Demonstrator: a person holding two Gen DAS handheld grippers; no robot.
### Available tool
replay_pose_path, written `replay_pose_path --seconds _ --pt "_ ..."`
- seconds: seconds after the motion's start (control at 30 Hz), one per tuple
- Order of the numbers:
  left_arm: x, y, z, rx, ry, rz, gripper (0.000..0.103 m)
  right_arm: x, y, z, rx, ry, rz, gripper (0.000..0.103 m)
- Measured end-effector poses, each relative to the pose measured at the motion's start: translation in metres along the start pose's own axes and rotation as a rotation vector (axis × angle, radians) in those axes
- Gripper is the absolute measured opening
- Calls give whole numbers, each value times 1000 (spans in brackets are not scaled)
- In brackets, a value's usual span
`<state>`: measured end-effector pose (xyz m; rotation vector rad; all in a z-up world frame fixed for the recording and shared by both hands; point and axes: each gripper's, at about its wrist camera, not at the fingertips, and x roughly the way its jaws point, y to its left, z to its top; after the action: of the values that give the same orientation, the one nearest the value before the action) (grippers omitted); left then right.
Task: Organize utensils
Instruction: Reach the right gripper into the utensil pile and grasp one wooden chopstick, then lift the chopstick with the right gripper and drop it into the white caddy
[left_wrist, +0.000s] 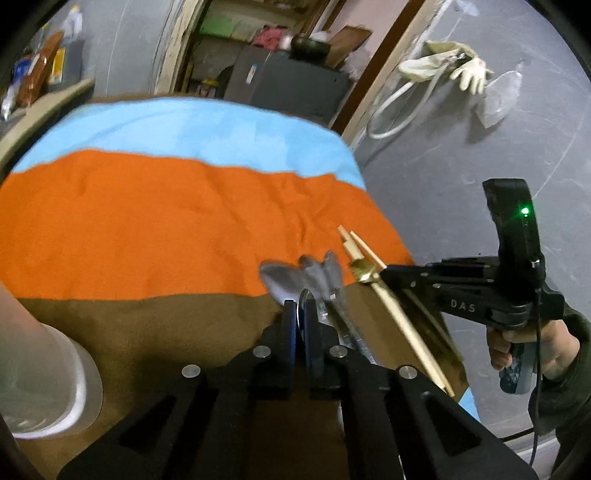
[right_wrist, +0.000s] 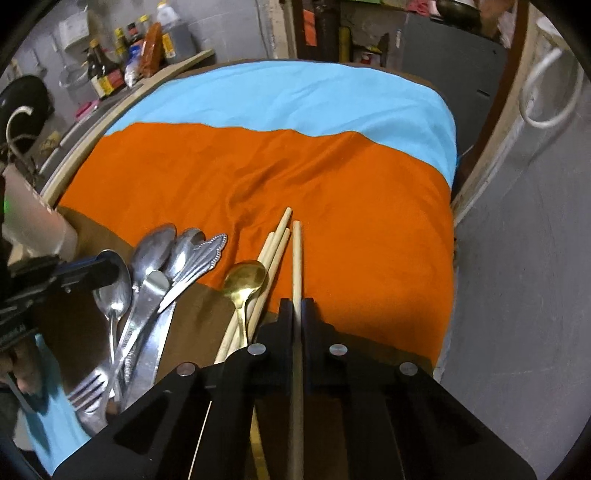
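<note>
On the striped cloth lies a heap of silver cutlery: spoons (right_wrist: 155, 247), a knife (right_wrist: 151, 332) and a fork (right_wrist: 88, 391). My left gripper (left_wrist: 303, 306) is shut on the bowl of a silver spoon (right_wrist: 114, 295); the right wrist view shows this gripper (right_wrist: 110, 273) coming in from the left. Beside the heap lie a gold spoon (right_wrist: 245, 277) and loose wooden chopsticks (right_wrist: 275, 251). My right gripper (right_wrist: 296, 306) is shut on one chopstick (right_wrist: 296, 258), which sticks out ahead over the orange stripe. In the left wrist view the right gripper (left_wrist: 384, 275) sits at the chopsticks' right.
A translucent white cup (left_wrist: 48, 369) stands at the near left. The orange stripe (right_wrist: 351, 221) and blue stripe (right_wrist: 295, 103) lie beyond the utensils. The table's right edge drops to grey floor (right_wrist: 517, 277). Bottles (right_wrist: 107, 70) crowd a back-left ledge. A person's hand (left_wrist: 517, 343) holds the right gripper.
</note>
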<state>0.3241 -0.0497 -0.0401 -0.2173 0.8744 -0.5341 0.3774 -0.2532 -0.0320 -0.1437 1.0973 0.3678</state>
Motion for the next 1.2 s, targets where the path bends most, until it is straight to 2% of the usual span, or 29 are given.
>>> replay_pose_path --seconds 0.1,0.23,0.27,0.4,0.57,0.7,0.9,1.07,1.2 --pt "-19 -11 1 30 -68 1 0 -22 3 -7 15 -84 6 3" --pt "-51 -26 2 66 -191 31 0 -65 12 -20 64 -290 81 3" --pt "-60 -29 3 77 -225 49 0 -78 20 -24 61 -369 112 3" --pt "-100 -40 8 107 -352 96 0 -110 53 -27 38 -569 190 3" --pt "-165 -45 12 147 -507 154 0 -132 96 -10 27 -761 328 3" --pt "-209 -36 20 161 -594 228 0 -137 126 12 49 -864 427 3" --pt "-264 11 20 132 -706 420 0 -132 180 46 38 -1001 536 3" --pt "-275 52 15 144 -773 616 0 -115 210 56 30 -1091 507 3" --pt "-253 79 5 175 -786 720 0 -98 224 59 27 -1116 454 3"
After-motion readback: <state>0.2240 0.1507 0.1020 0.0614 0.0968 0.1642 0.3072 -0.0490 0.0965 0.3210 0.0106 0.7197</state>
